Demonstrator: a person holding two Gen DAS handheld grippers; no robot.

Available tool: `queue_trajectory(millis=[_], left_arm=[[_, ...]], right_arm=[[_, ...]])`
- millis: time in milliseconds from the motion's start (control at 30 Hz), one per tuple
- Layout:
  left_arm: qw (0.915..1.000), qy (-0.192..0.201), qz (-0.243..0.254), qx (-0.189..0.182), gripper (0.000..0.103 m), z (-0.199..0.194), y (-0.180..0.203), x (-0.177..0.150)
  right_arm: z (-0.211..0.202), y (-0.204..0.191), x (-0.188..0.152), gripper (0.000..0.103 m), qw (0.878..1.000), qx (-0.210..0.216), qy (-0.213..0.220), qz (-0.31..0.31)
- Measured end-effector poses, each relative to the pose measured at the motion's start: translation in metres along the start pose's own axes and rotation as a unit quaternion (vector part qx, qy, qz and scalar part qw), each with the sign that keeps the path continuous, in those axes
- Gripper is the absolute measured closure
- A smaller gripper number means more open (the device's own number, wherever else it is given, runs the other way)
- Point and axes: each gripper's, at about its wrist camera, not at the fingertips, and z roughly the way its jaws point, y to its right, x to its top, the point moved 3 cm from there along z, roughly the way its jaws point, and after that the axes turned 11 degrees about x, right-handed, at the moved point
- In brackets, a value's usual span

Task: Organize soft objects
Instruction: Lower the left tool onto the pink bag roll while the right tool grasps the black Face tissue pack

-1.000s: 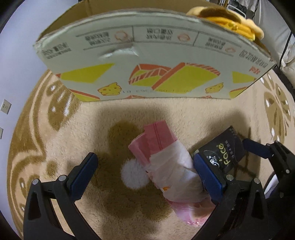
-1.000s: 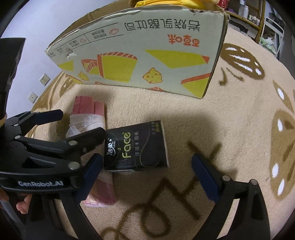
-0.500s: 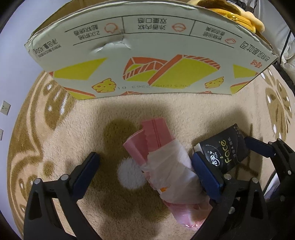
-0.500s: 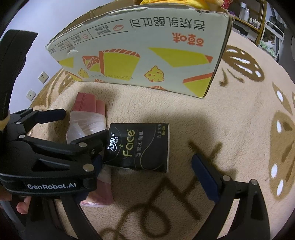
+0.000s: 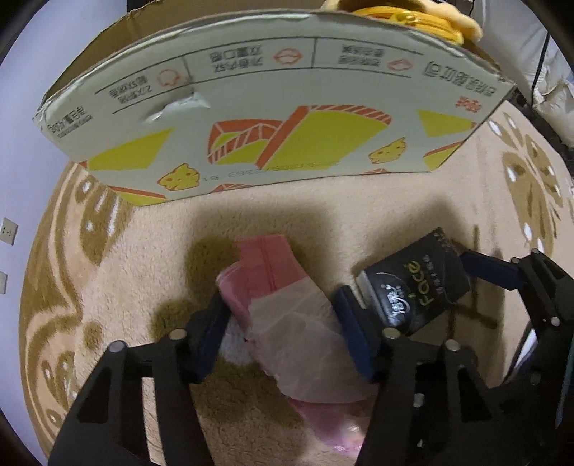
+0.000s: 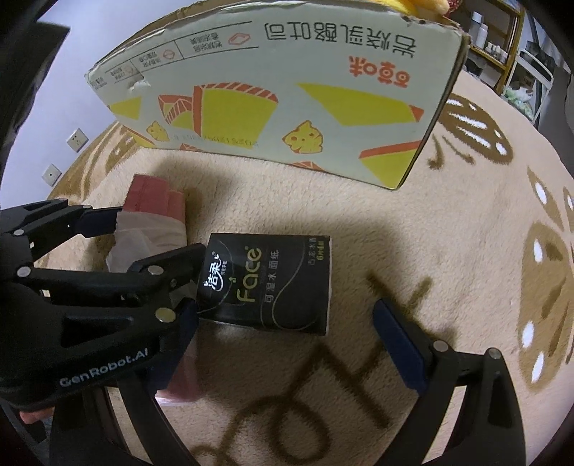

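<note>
A pink soft pack wrapped in clear plastic (image 5: 290, 322) lies on the beige carpet. My left gripper (image 5: 283, 322) has closed onto it, both blue pads against its sides. The pack also shows in the right wrist view (image 6: 150, 229) between the left gripper's fingers (image 6: 89, 222). A black tissue pack marked "Face" (image 6: 272, 283) lies beside it to the right, and shows in the left wrist view (image 5: 416, 286). My right gripper (image 6: 294, 333) is open, with the black pack between its fingers and not squeezed.
A large cardboard box (image 5: 272, 118) printed with yellow cheese shapes stands just behind both packs; it also shows in the right wrist view (image 6: 287, 96). A yellow plush (image 5: 423, 18) sticks out of its top. Patterned carpet (image 6: 466, 222) extends to the right.
My left gripper's fingers have closed from wide open onto the pink pack. Both grippers have moved forward, closer to the packs and the box.
</note>
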Motion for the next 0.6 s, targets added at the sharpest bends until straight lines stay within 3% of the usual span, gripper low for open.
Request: queue_trajectory(millis=[467, 600], left_arm=[[0.9995, 0.016, -0.024, 0.014, 0.052, -0.013, -0.01, 0.005], [0.9993, 0.021, -0.027, 0.018, 0.052, -0.011, -0.02, 0.003]], right_arm=[[0.006, -0.003, 0.004, 0.001, 1.0, -0.011, 0.008, 0.002], [0.005, -0.003, 0.008, 0.009, 1.0, -0.015, 0.018, 0.002]])
